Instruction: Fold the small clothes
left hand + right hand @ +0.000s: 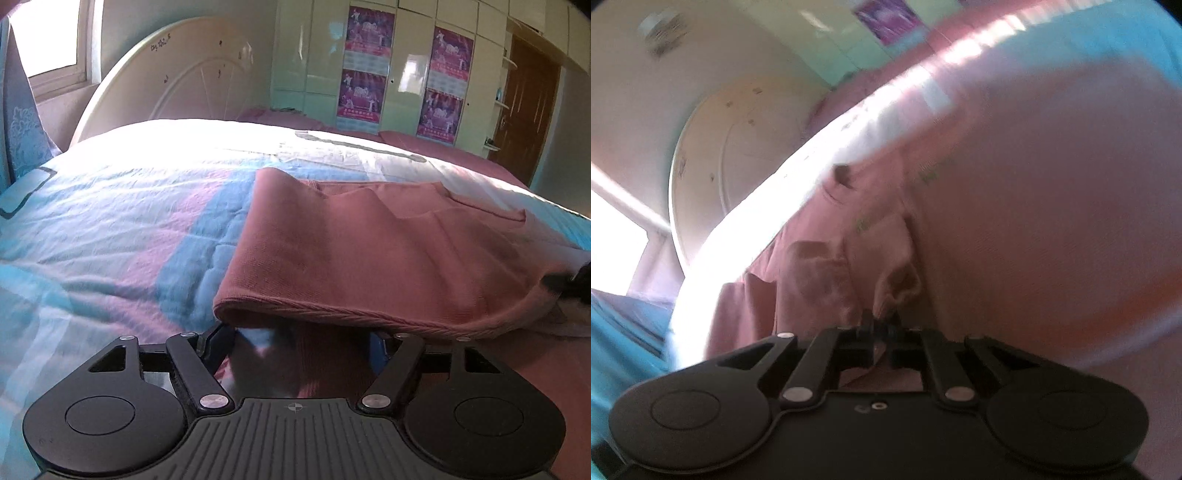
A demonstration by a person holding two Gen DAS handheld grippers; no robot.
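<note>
Fingers: left gripper [301,332] jaws wide apart, gripping nothing; right gripper [881,319] pinched closed on pink cloth.
Pink garment [369,251] lies folded on the striped bedspread [110,229], its hem draped over the left fingertips; right view blurred.

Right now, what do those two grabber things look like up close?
Both are matte black plastic. The left gripper has two big round discs at its base, slanted link bars with shiny silver pins, a ribbed grey middle plate and a tiny crosshair mark. The right gripper matches, but its middle plate is smooth with small screw holes. No cables or sleeves show.
</note>
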